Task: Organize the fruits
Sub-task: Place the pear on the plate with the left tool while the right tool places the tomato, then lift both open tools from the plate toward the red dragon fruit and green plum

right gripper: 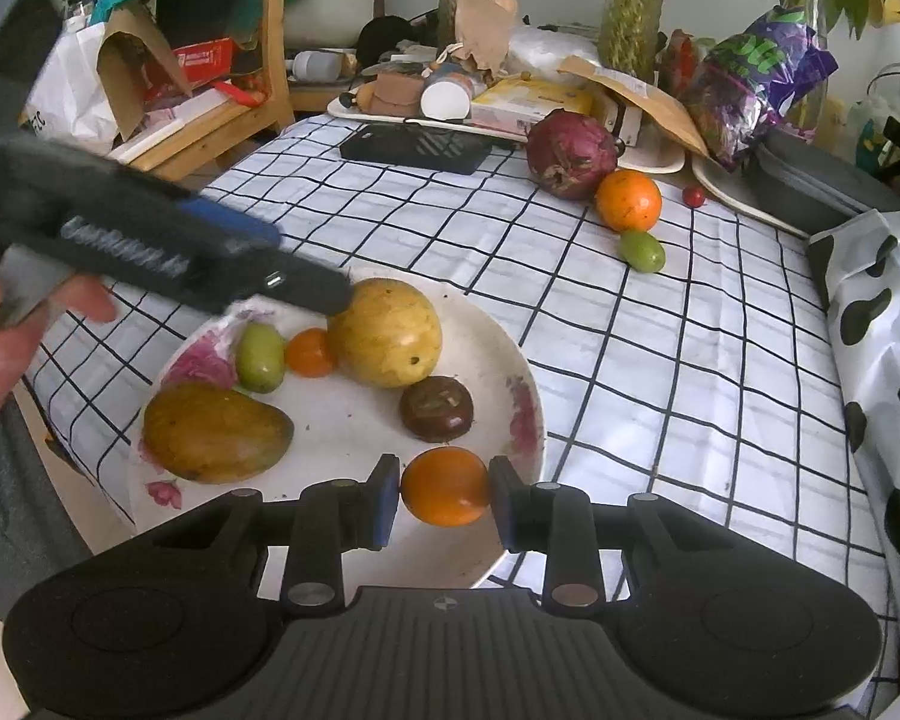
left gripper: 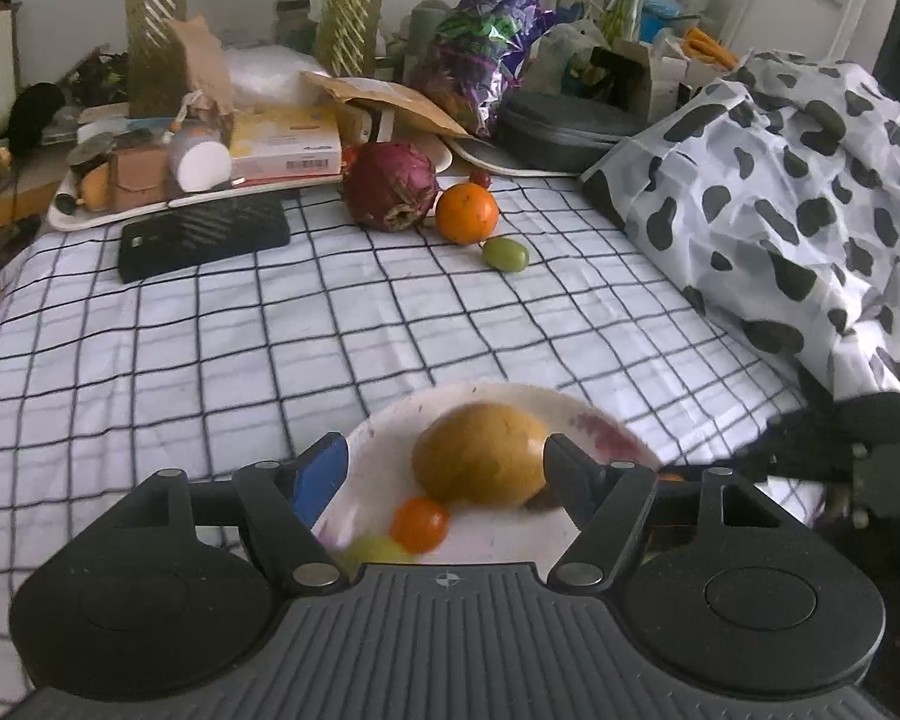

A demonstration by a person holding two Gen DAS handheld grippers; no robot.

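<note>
Right claw (right gripper: 444,495) clamps a small orange fruit (right gripper: 445,485) over the near rim of the plate (right gripper: 510,360). Left claw (left gripper: 444,468) spread open around the yellow round fruit (left gripper: 480,461) on that plate. An orange (right gripper: 628,200) and green fruit (right gripper: 643,249) lie farther back on the checked counter (right gripper: 660,372).

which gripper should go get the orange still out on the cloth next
Left, probably. The right gripper has its jaws around a small orange fruit over the plate. The left gripper is open and empty, pointing toward the orange by the green fruit.
</note>
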